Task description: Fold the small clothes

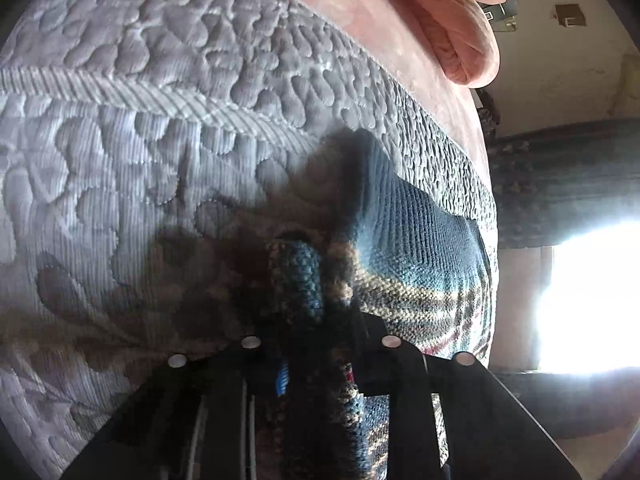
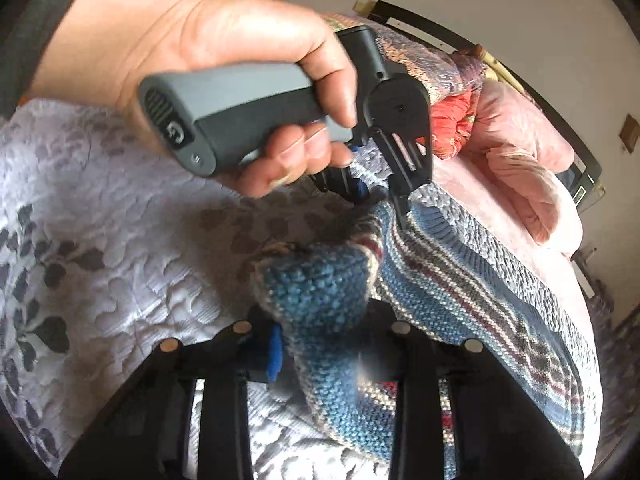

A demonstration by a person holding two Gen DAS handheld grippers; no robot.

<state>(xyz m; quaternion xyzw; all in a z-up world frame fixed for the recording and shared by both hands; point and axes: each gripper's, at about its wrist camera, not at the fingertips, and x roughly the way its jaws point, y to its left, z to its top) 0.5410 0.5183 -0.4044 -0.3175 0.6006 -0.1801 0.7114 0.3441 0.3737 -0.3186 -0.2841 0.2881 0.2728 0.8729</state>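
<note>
Two hand-held grippers are clamped on the same striped knit sweater, which lies on the quilted bedspread near the bed's edge, short of the pink pillow. The right hand-held gripper pinches a bunched blue fold lifted off the bedspread; the left hand-held gripper, seen from the right wrist held in a hand, grips the knit at a point farther along the same lifted edge. The step in hand looks like carrying a fold over. Next, both should likely travel together across the sweater, lay the edge flat, then release.
</note>
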